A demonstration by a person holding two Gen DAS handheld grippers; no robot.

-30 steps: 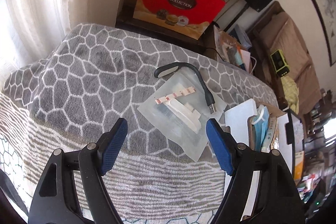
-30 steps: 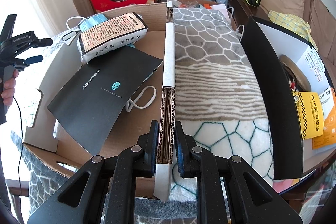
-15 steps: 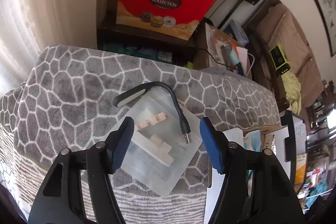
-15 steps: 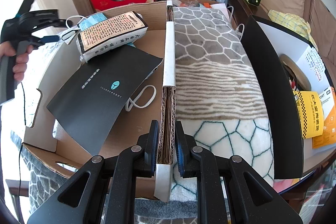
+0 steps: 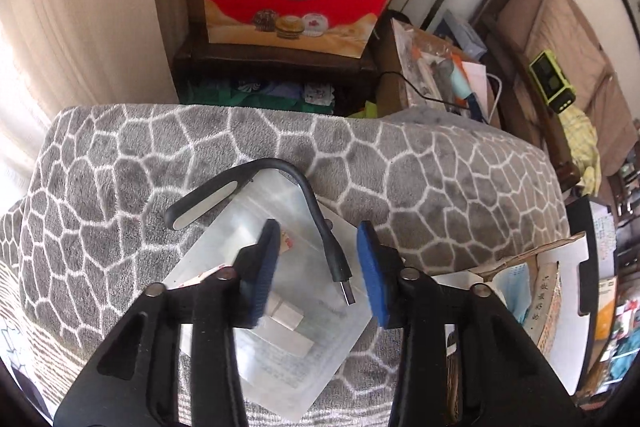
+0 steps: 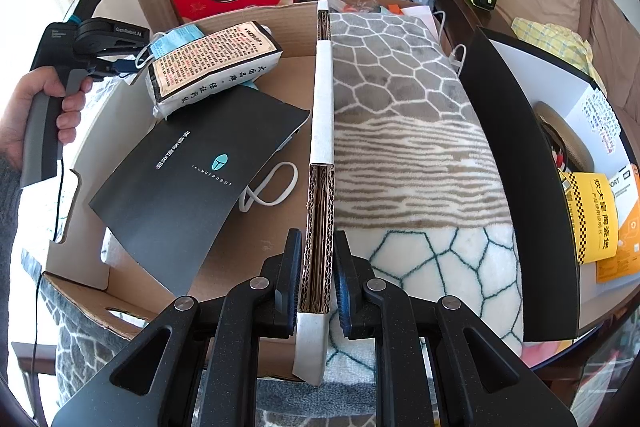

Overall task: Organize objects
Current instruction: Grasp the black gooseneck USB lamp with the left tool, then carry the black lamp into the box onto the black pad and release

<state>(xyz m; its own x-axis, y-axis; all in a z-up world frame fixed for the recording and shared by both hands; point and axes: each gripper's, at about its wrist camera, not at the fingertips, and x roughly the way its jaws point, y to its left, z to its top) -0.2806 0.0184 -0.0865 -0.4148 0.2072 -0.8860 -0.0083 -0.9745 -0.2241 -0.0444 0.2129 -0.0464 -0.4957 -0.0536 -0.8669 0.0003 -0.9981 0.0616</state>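
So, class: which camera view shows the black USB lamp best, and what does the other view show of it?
The left wrist view. The black USB lamp lies whole on the clear plastic bag, its plug between the left gripper's open fingers. The right wrist view does not show it, only the cardboard box.

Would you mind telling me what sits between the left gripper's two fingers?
In the left wrist view, the left gripper straddles the USB plug end of the black lamp, over the clear plastic bag.

Left gripper (image 5: 316, 271) hanging open over clear plastic bag (image 5: 276, 307). Black bendy USB light (image 5: 256, 187) lying on bag, plug sitting between blue fingers (image 5: 370, 273). Gray blanket (image 5: 400, 179) lying underneath.
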